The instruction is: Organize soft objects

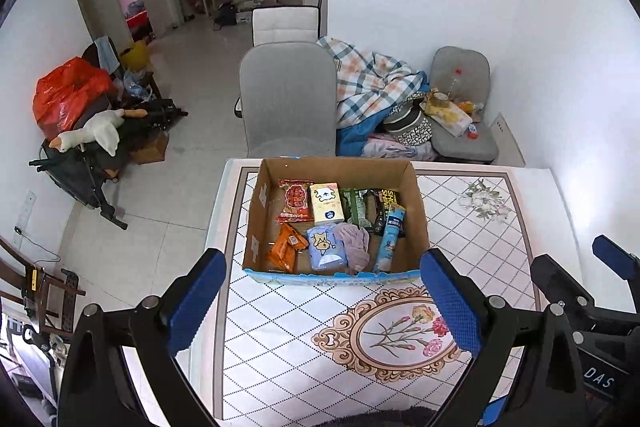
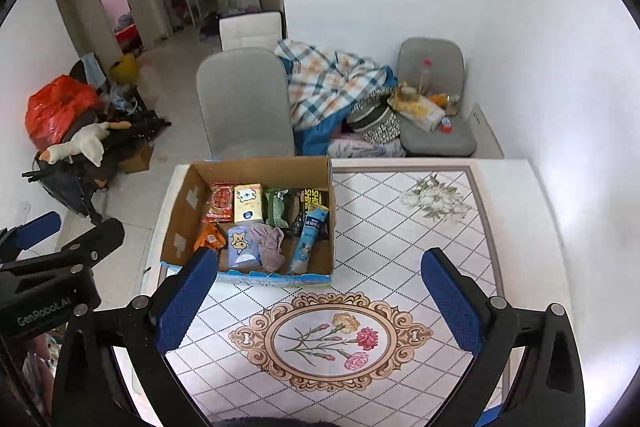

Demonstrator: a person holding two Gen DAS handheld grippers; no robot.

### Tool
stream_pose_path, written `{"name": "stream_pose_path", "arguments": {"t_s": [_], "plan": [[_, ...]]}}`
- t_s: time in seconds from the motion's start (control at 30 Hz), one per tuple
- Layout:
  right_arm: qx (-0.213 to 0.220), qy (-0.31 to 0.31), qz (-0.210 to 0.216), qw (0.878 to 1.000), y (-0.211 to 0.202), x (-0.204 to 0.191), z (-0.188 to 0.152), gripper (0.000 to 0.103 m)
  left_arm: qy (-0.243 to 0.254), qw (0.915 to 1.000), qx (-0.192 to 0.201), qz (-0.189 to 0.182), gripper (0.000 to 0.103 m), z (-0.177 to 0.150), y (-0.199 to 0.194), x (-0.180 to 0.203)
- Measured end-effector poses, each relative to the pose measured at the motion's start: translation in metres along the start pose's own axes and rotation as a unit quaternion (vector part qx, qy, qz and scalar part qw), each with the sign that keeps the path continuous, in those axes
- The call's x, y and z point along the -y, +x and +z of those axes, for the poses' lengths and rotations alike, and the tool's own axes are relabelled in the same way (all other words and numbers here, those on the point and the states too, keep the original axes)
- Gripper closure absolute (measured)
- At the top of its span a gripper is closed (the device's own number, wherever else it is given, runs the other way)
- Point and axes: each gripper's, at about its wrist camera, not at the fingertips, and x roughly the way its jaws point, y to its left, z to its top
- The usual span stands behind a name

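An open cardboard box (image 1: 418, 203) (image 2: 182, 211) stands at the far side of the table. It holds several soft packs: a red snack pack (image 1: 295, 201), a yellow tissue pack (image 1: 327, 202), an orange pack (image 1: 285, 247), a light blue tissue pack (image 1: 326, 247) (image 2: 241, 247), a mauve cloth (image 1: 354, 243) (image 2: 270, 243) and a blue tube-shaped pack (image 1: 390, 239) (image 2: 309, 237). My left gripper (image 1: 324, 303) is open and empty, above the table in front of the box. My right gripper (image 2: 320, 303) is open and empty, to the right of the box.
The table (image 1: 480, 235) (image 2: 420, 247) has a diamond-pattern cover with a flower medallion. A grey chair (image 1: 288, 99) stands behind the box. A second chair (image 1: 460, 99) with clutter and a plaid blanket (image 1: 368, 79) are at the back right. The right gripper shows at the right edge of the left wrist view (image 1: 580, 279).
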Motion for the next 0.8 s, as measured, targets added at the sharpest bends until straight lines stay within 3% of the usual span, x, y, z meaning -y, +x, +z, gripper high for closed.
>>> {"name": "stream_pose_path", "arguments": {"t_s": [0.3,0.8], "plan": [[0.017,0.009,0.006,1.0,-0.04,0.011,-0.006,0.0,0.001,0.9997,0.016,0.021,0.003,-0.012,-0.031,0.0],[0.021,0.016,0.008,1.0,-0.048,0.018,-0.009,0.0,-0.003,0.9996,0.023,0.018,0.003,-0.016,-0.037,0.004]]}}
